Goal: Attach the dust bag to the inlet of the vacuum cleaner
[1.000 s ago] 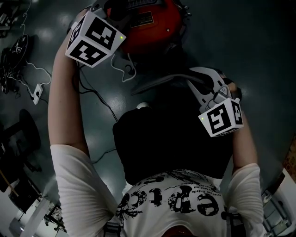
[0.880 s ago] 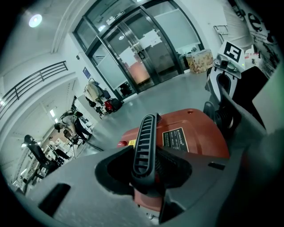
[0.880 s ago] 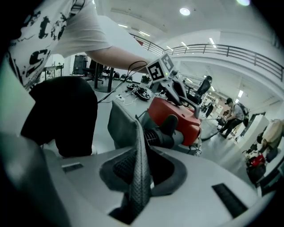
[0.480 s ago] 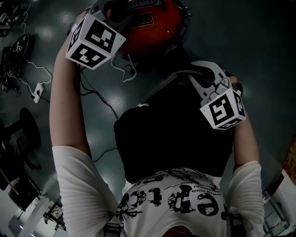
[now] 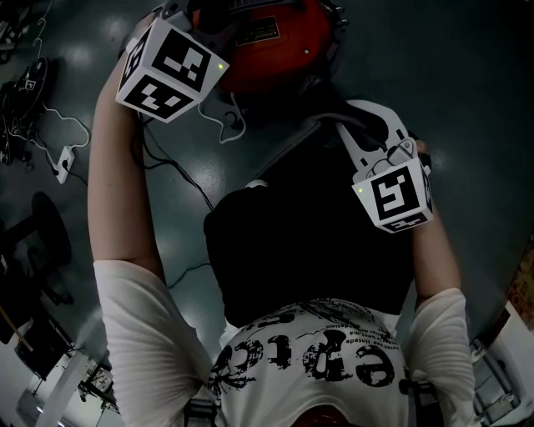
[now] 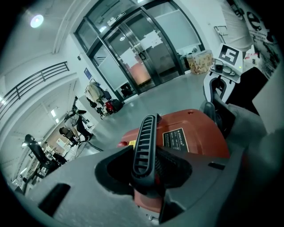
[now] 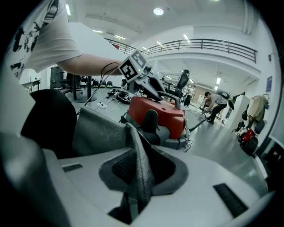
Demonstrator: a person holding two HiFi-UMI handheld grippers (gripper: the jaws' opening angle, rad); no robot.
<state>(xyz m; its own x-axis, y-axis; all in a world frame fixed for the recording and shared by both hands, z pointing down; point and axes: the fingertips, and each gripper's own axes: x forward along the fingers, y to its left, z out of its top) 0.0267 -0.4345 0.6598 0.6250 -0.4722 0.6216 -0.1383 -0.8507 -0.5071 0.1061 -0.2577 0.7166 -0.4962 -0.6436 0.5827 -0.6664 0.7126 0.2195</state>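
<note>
The red vacuum cleaner [image 5: 275, 46] stands on the dark floor at the top of the head view. My left gripper [image 5: 204, 21] is shut on its black ribbed handle [image 6: 145, 142], which stands upright between the jaws. The dark dust bag [image 5: 309, 242] hangs in front of the person's white shirt. My right gripper [image 5: 338, 127] is shut on a grey fabric edge of the bag [image 7: 133, 155], a short way from the vacuum [image 7: 159, 113]. The inlet itself is hidden.
A white cord [image 5: 229, 125] trails from the vacuum. Cables and a white power strip [image 5: 65, 158] lie on the floor at the left, with dark stands [image 5: 42, 242] below them. People [image 7: 215, 104] stand far off. Glass doors [image 6: 142, 57] lie beyond.
My right gripper has rolled and shifted slightly up toward the vacuum with the bag's edge in it. The left gripper has kept still on the handle.
</note>
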